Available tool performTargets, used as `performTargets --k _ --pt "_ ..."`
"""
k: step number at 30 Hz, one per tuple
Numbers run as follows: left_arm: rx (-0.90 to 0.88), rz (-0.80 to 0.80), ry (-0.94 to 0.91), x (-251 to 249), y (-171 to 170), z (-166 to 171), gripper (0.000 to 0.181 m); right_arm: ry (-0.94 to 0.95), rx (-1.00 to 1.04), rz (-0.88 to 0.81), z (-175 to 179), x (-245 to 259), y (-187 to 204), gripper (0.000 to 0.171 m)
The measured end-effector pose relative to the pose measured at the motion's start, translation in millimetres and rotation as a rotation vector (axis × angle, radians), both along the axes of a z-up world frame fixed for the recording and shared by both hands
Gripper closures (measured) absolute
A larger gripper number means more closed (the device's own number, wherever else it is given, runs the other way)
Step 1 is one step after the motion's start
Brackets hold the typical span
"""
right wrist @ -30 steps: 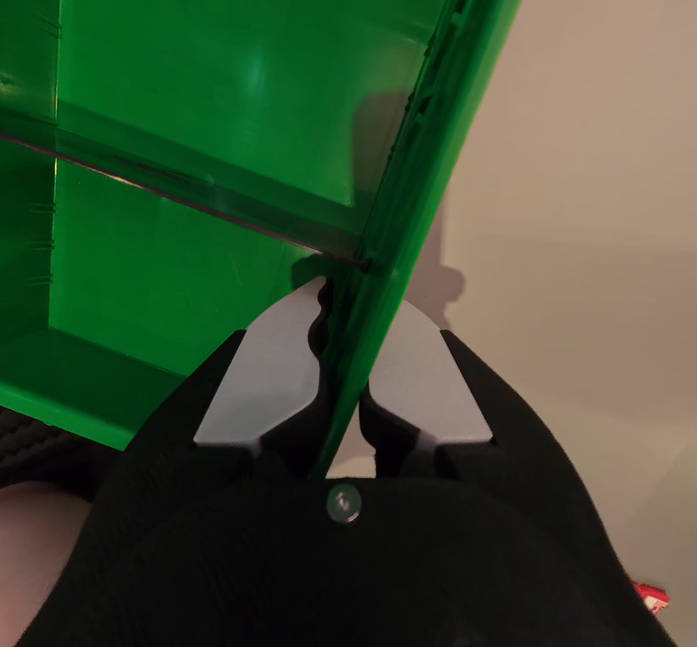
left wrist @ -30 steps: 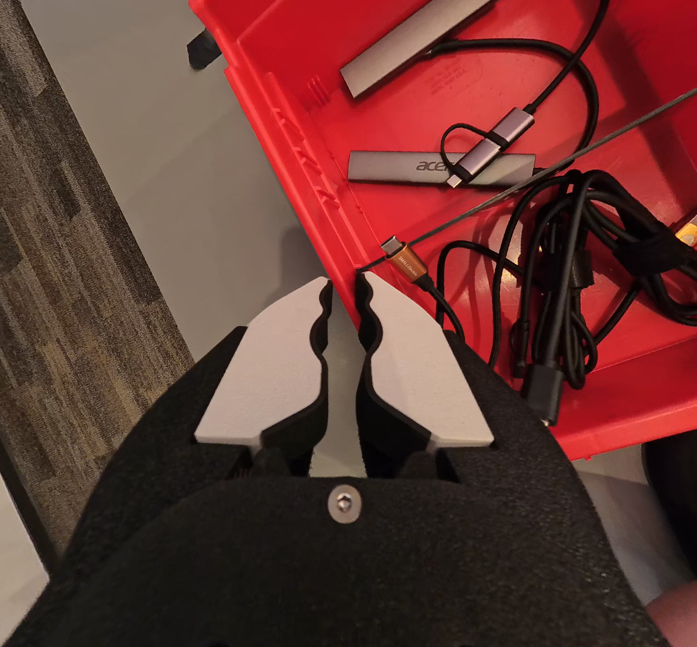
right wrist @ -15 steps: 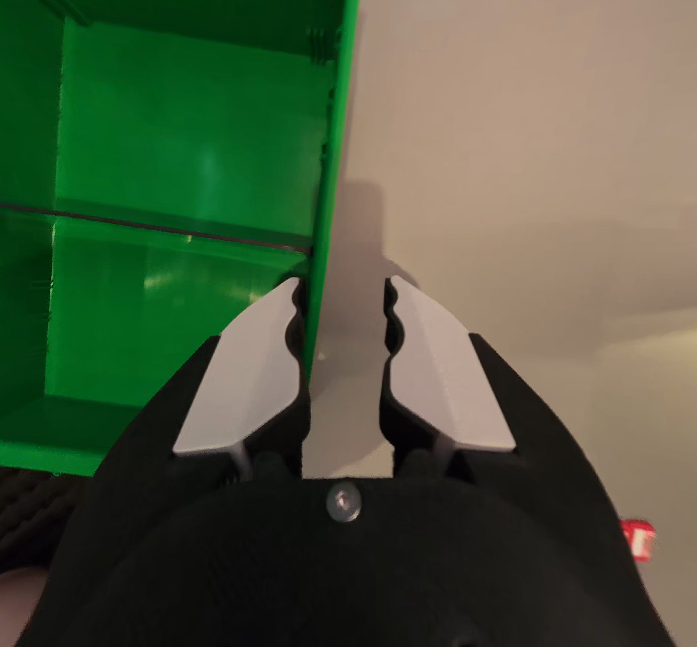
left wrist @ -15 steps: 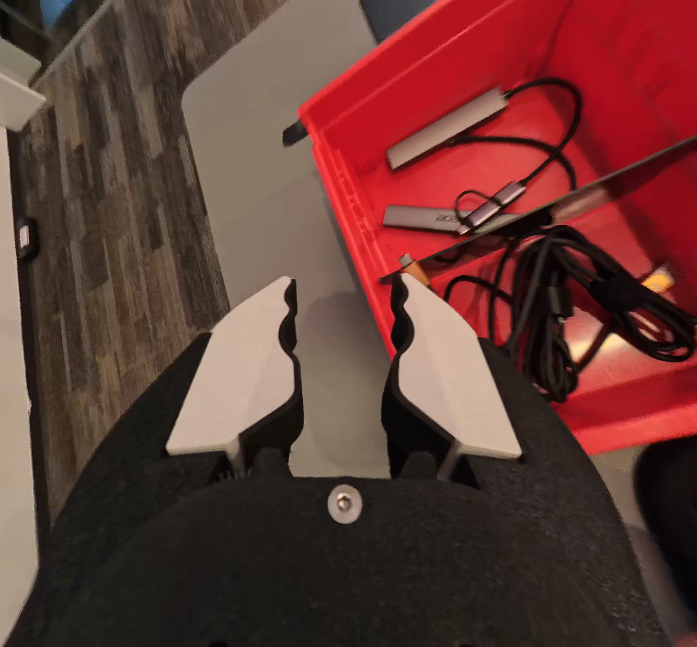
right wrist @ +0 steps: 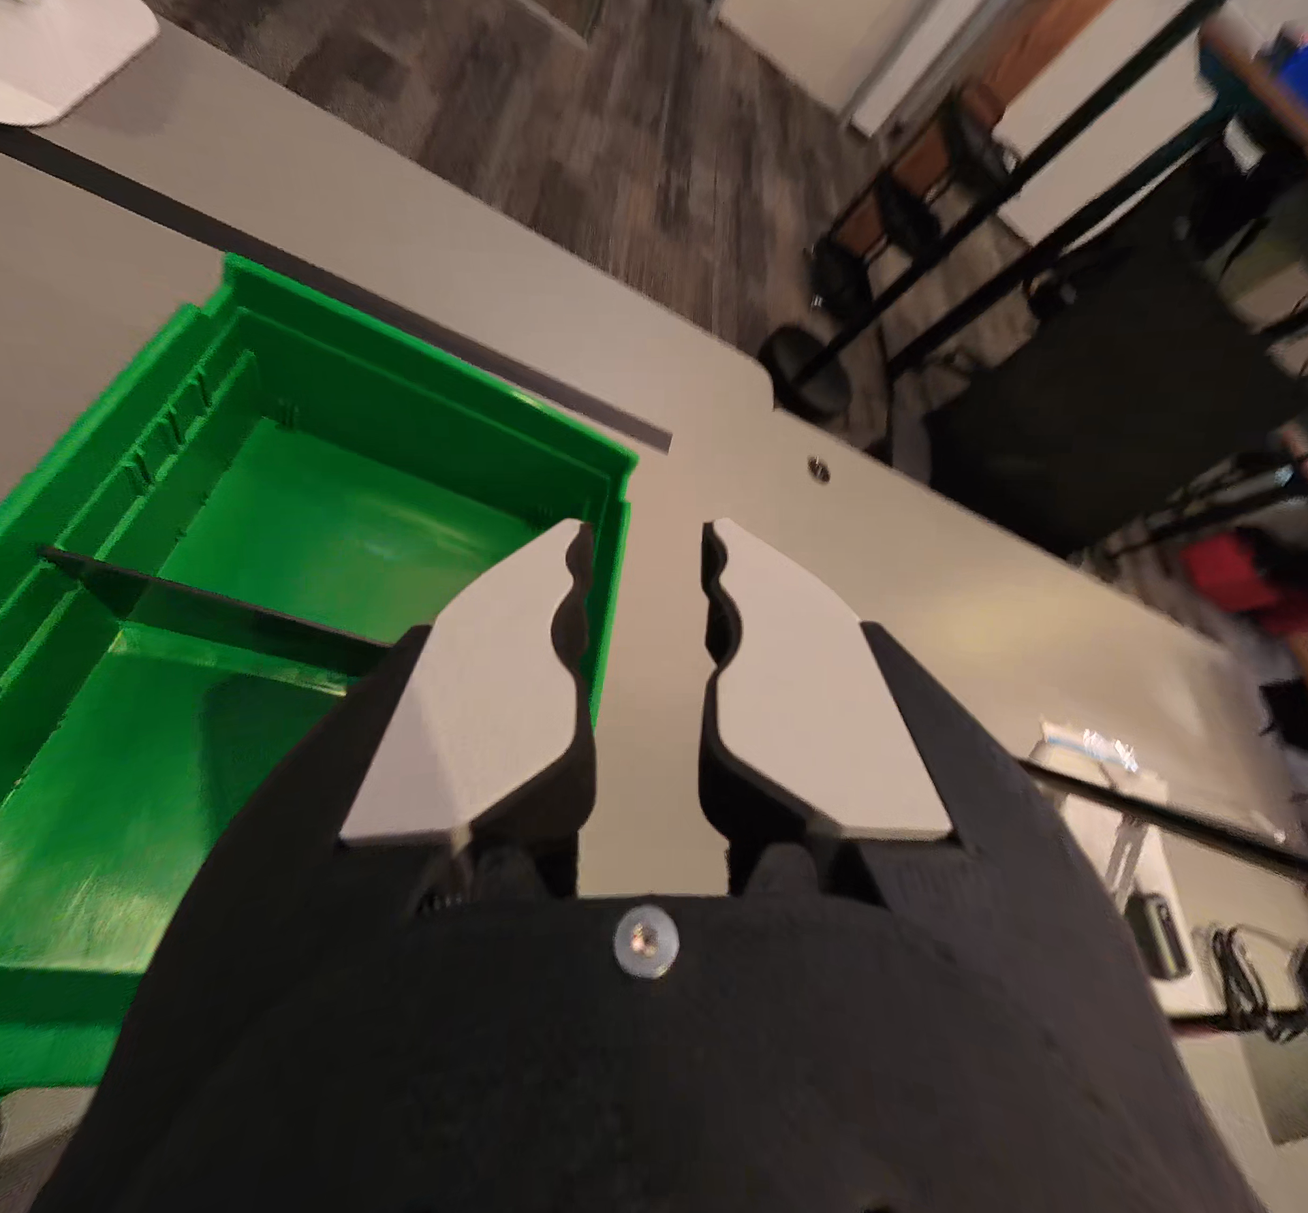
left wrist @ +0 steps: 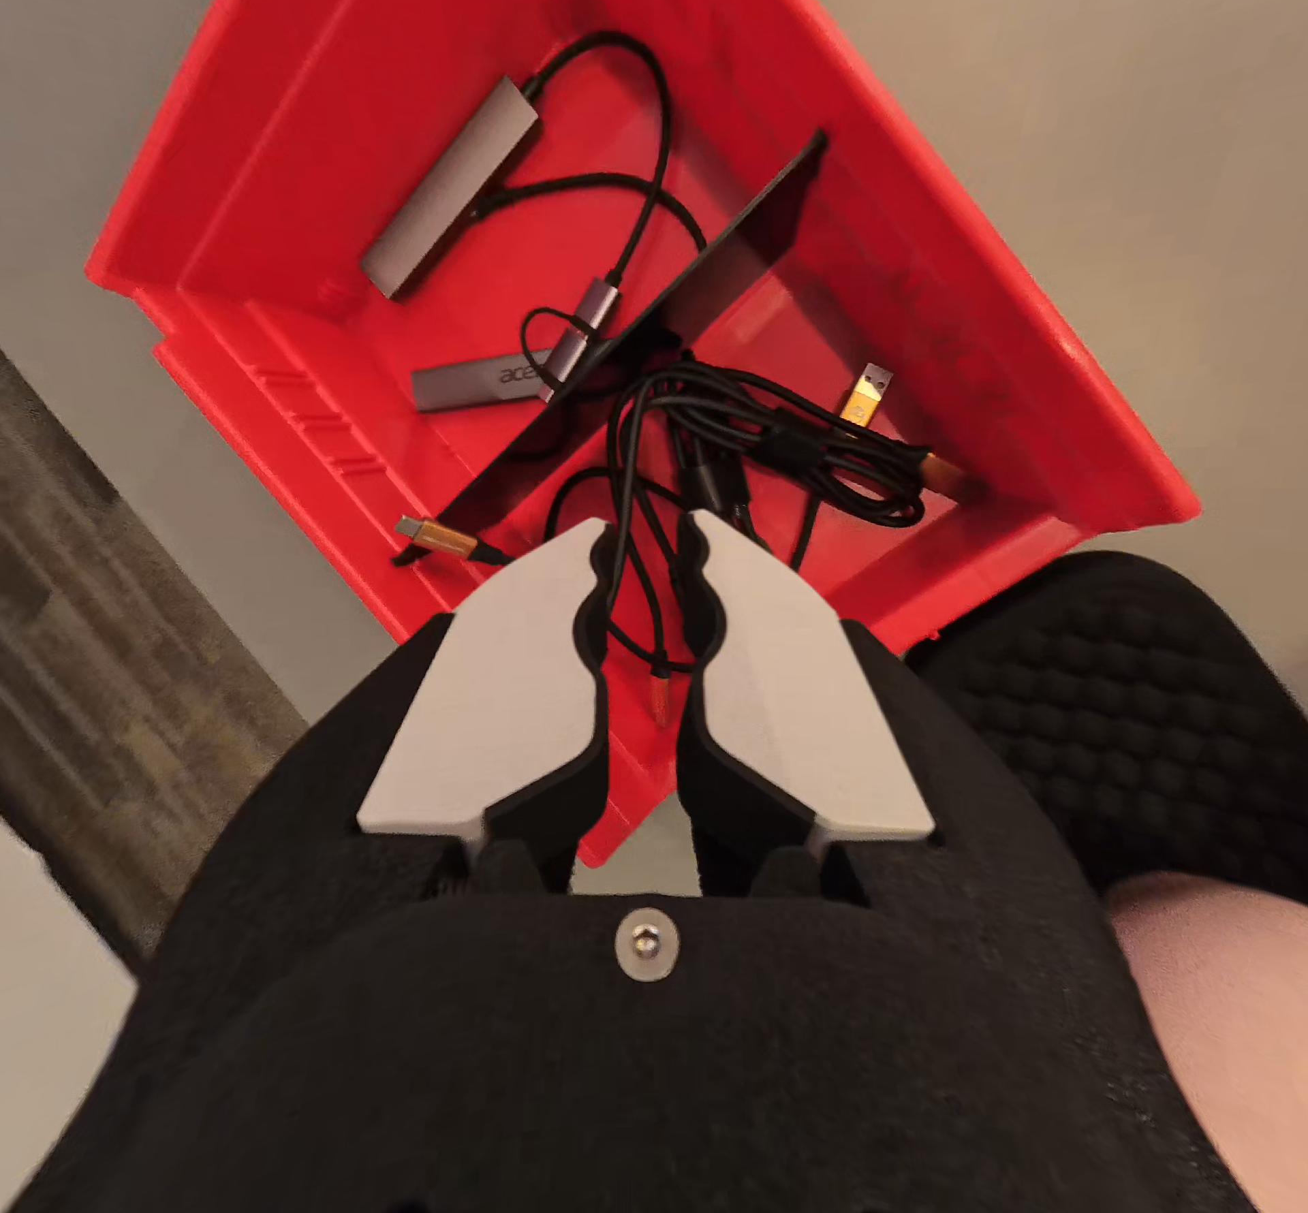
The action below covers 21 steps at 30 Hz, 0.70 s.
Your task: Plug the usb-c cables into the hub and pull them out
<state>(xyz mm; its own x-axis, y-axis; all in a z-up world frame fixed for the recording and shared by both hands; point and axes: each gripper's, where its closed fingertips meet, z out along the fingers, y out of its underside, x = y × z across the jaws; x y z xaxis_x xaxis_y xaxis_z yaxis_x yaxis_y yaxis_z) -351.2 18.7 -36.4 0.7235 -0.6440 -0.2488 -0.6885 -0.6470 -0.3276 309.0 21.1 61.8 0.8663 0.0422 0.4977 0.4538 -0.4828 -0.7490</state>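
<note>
Over red bin — left gripper, jaws apart

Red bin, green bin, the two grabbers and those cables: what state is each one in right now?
Left gripper: open, over the cables, holding nothing.
Right gripper: open, empty, beside the green bin.
Red bin: holds hubs and cables, split by a dark divider.
Bundled cables: tied, unplugged.
Long grey hub: lying flat.
Green bin: empty.

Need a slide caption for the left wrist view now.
Open left claw poised over black cables in a divided red bin holding two grey hubs.
</note>
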Motion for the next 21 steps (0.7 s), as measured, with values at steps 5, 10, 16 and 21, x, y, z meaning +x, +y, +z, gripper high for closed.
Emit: performTargets --k 5,10,16,21 --pt "0.111 -0.095 -0.064 24.9 5.6 -2.7 0.158 0.023 0.059 0.048 8.5 -7.6 4.4 0.141" --pt "0.15 0.273 -0.258 23.2 -9.4 -24.1 0.158 0.035 0.042 0.02 0.2 2.3 1.0 0.141" --pt "-0.053 0.536 -0.684 56.4 -13.7 -57.9 0.143 0.064 0.043 0.021 -2.7 5.1 -5.6 0.141" --pt "-0.021 0.629 -0.617 48.6 -8.0 -67.3 0.147 0.074 0.032 0.053 -6.4 0.3 -6.0 0.141"
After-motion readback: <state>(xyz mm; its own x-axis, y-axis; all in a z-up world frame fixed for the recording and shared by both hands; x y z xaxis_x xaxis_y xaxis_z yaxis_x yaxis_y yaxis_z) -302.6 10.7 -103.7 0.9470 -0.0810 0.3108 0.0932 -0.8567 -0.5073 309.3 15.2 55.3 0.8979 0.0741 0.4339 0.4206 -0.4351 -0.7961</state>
